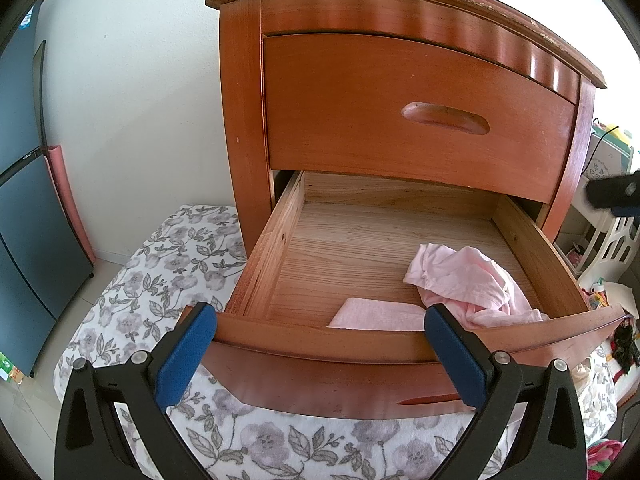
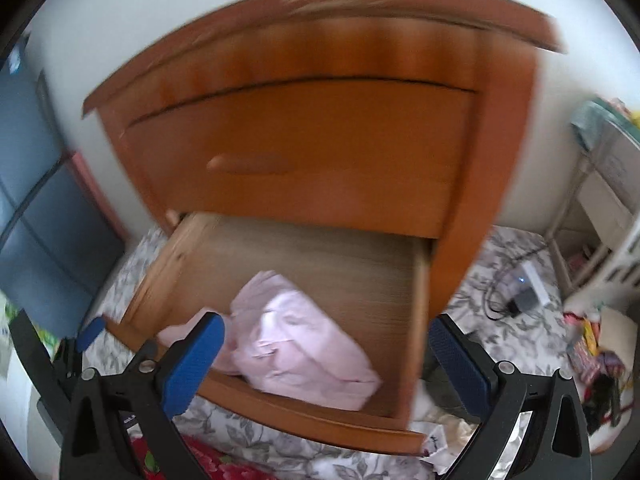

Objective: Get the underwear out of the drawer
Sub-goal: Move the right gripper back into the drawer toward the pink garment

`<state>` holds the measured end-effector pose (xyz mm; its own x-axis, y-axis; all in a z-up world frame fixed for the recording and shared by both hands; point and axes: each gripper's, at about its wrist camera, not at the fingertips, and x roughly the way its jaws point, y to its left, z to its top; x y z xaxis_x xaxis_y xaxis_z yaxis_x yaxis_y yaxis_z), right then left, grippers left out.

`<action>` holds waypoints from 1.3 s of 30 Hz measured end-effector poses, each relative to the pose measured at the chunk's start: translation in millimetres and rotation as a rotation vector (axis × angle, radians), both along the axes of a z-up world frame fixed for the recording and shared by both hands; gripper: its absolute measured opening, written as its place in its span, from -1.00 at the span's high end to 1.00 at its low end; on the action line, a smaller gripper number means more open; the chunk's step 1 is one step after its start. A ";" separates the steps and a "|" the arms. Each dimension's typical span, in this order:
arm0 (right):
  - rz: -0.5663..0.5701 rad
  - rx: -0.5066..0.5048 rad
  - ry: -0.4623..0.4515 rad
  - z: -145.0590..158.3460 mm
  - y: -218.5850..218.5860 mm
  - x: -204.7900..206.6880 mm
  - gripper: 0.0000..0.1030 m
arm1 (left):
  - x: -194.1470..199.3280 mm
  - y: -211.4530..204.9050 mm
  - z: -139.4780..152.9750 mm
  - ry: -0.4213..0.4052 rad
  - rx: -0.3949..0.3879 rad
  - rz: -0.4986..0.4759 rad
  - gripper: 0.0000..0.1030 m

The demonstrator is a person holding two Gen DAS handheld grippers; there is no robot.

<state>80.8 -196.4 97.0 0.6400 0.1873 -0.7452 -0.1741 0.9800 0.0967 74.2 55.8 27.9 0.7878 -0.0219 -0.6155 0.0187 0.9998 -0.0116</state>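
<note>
Both grippers [image 1: 320,354] [image 2: 326,362] open; pink underwear [image 2: 296,344] in drawer [image 1: 320,344].

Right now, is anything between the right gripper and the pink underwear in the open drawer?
Nothing visible. The right gripper is open above the pink underwear, which lies uncovered in the lower drawer near its front panel.

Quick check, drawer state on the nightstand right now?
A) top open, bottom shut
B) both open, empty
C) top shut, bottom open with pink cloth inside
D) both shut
C: the top drawer sits flush and shut, while the bottom drawer is pulled out with pink underwear lying in it.
</note>
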 end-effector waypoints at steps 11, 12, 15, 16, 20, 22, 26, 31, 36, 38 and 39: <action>0.083 -0.082 0.190 -65.0 53.4 30.4 -1.00 | -0.4 -0.1 0.0 0.000 0.000 0.001 -1.00; 0.086 -0.084 0.198 -68.7 55.6 32.8 -1.00 | 0.1 -0.1 0.0 0.000 0.000 0.001 -1.00; 0.096 -0.102 0.215 -77.6 62.2 37.6 -0.95 | 0.1 -0.1 0.0 0.000 0.000 0.001 -1.00; 0.094 -0.105 0.223 -80.3 63.3 39.2 -0.88 | -0.4 -0.1 0.0 0.000 0.000 0.001 -1.00; 0.075 -0.085 0.252 -85.2 62.0 45.7 -0.82 | -0.4 -0.1 0.1 0.000 0.000 0.001 -1.00; 0.069 -0.079 0.261 -87.8 61.3 48.6 -0.82 | -0.4 -0.1 0.0 0.000 0.000 0.001 -1.00; 0.065 -0.091 0.262 -92.3 64.2 56.0 -0.77 | -0.4 -0.1 0.0 0.000 0.000 0.001 -1.00; 0.052 -0.088 0.290 -99.7 67.6 63.5 -0.30 | -0.4 -0.2 0.0 0.000 0.000 0.000 -1.00; 0.049 -0.080 0.312 -108.0 69.5 67.5 0.08 | -0.3 -0.2 0.0 0.000 0.000 0.001 -1.00; 0.049 -0.078 0.319 -110.2 70.0 68.5 0.28 | -0.5 -0.2 0.0 0.000 0.000 0.001 -1.00; 0.051 -0.079 0.321 -110.8 70.3 68.5 0.32 | 0.1 -0.2 -0.1 0.000 0.000 0.001 -1.00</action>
<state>149.3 -126.2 -13.7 0.3618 0.1469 -0.9206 -0.1961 0.9774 0.0789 74.3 55.6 27.8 0.7880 -0.0212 -0.6153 0.0180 0.9998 -0.0114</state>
